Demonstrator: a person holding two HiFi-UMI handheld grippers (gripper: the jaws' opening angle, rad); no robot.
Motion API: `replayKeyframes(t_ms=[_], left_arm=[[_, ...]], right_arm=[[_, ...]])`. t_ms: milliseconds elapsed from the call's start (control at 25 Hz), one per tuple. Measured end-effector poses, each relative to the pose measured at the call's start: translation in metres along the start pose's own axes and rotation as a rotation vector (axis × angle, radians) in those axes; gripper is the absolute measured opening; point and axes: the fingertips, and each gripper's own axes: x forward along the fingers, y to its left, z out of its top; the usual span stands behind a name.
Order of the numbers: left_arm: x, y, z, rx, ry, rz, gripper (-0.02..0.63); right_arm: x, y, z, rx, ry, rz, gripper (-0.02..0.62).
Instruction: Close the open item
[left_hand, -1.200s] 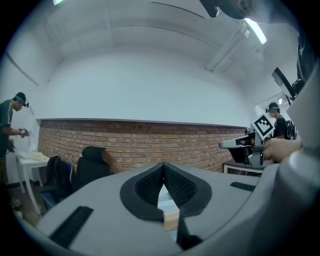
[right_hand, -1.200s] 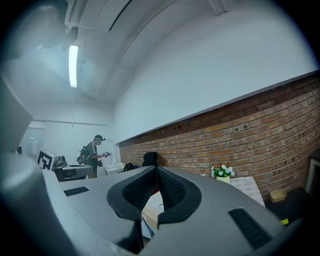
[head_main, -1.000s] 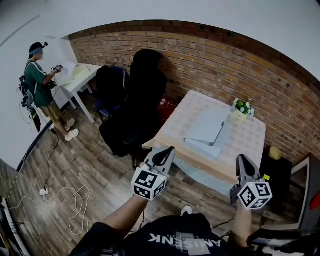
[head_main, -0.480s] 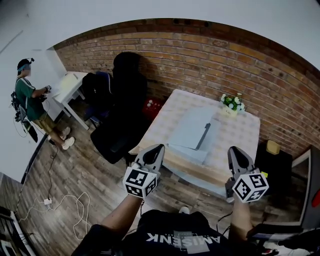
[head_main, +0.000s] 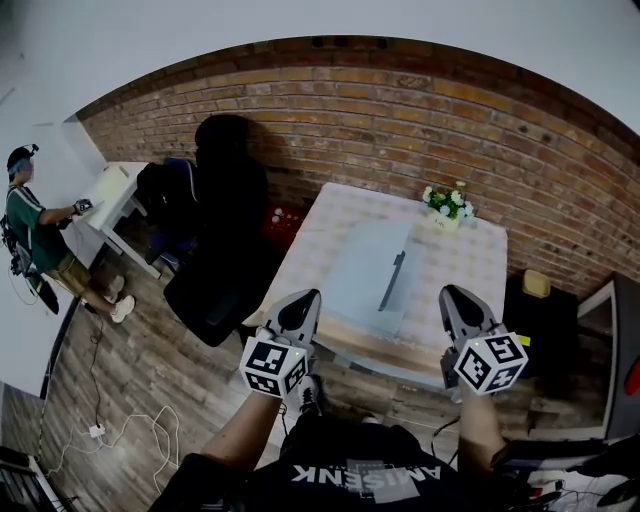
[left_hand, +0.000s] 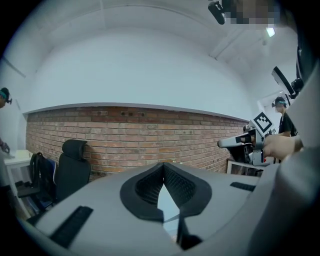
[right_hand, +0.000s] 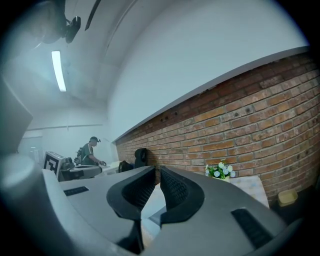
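An open grey laptop (head_main: 362, 262) lies on the table (head_main: 470, 265), its dark hinge strip (head_main: 392, 280) running away from me. My left gripper (head_main: 303, 299) hovers over the table's near left edge, jaws shut and empty. My right gripper (head_main: 455, 296) hangs over the near right edge, also shut with nothing in it. Both stay short of the laptop and do not touch it. In the left gripper view the pads (left_hand: 163, 170) meet in a point, and the right gripper (left_hand: 240, 142) shows off to the side. In the right gripper view the pads (right_hand: 156, 175) stand together.
A small pot of flowers (head_main: 443, 205) stands at the table's far edge by the brick wall (head_main: 400, 110). A black office chair (head_main: 222, 245) sits left of the table. A person (head_main: 30, 235) stands at a white desk (head_main: 108, 195) far left. Cables (head_main: 130, 425) lie on the wooden floor.
The view has swung so the table and laptop sit more centred and closer. Both grippers have edged forward toward the table's near edge, still shut.
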Motion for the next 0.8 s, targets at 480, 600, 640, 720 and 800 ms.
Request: replayKeyframes(t_ms=[480,600,640,720,800], left_arm=[[0.058,0.076,-0.006,-0.002,0.01,-0.145,0.012],[0.07,0.094,-0.008,-0.009,0.014,-0.176,0.012],[0.074,0.099,-0.01,-0.009,0.016,-0.188,0.012],[0.083,0.108,-0.013,-0.011,0.021,-0.211,0.012],[0.092,0.117,-0.019,-0.012,0.03,-0.235,0.012]], right_arm=[[0.074,0.004,0.001,0.012,0.045,-0.126,0.106],[0.089,0.005,-0.003,0.017,0.058,-0.164,0.109],[0.094,0.005,-0.004,0.021,0.063,-0.176,0.112],[0.105,0.005,-0.007,0.027,0.075,-0.196,0.117],[0.114,0.004,-0.011,0.029,0.088,-0.22,0.124]])
